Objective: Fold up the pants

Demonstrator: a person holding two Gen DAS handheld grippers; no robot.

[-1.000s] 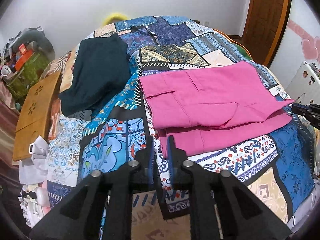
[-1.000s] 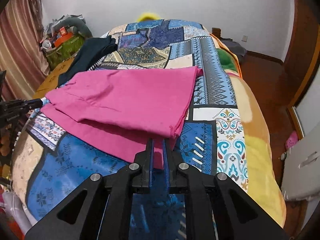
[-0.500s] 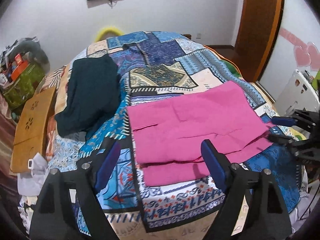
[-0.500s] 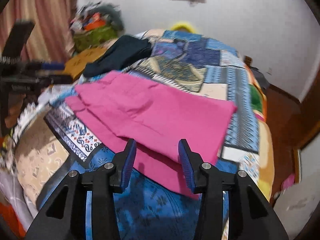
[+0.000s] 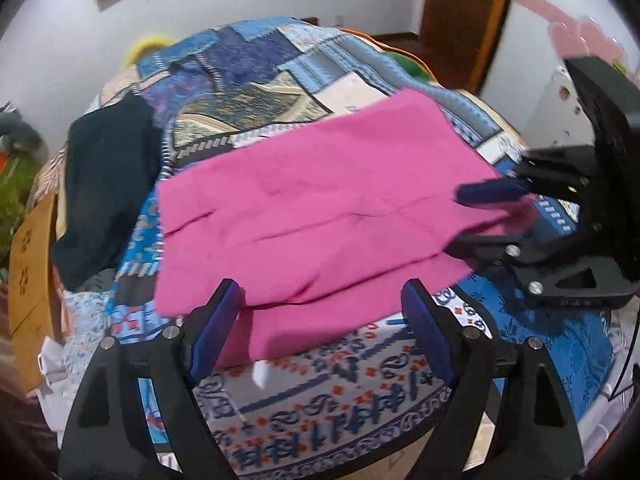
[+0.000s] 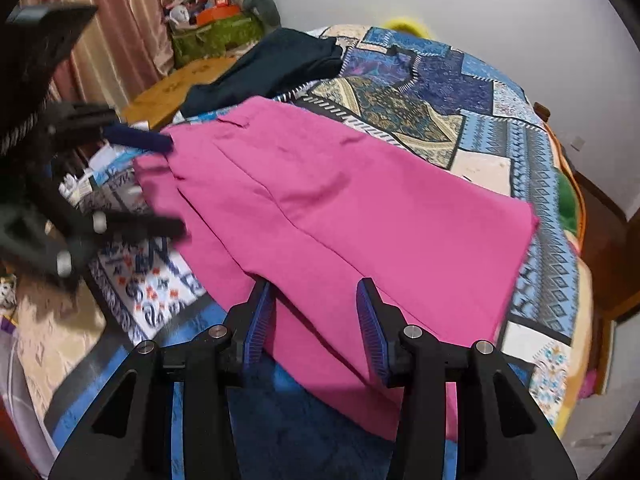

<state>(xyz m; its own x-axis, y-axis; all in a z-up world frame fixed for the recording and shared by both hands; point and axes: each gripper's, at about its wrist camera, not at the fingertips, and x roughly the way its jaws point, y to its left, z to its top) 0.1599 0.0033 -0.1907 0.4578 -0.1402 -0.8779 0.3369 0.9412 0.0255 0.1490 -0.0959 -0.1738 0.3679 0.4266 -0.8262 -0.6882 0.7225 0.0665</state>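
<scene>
The pink pants [image 5: 320, 216] lie folded on the bed [image 5: 360, 384], spread across a patchwork quilt [image 6: 420, 92] — one layer lapped over another, the lower layer sticking out along the near edge.

The left gripper [image 5: 324, 320] is released, its blue pads wide apart, just off the near edge of the pants at one end. The right gripper [image 6: 316, 320] is released too, its pads spread over the pink cloth at the other end; neither holds any fabric. In the left view the right gripper [image 5: 492, 216] shows at the far right, its upper finger over the corner of the pants. In the right view the left gripper [image 6: 160, 184] appears blurred at the left edge.

A dark garment [image 5: 104, 184] lies on the quilt beside the pants — close by, whether touching I cannot tell. A wooden board [image 6: 180, 84] sits at the bed's side beyond it.
</scene>
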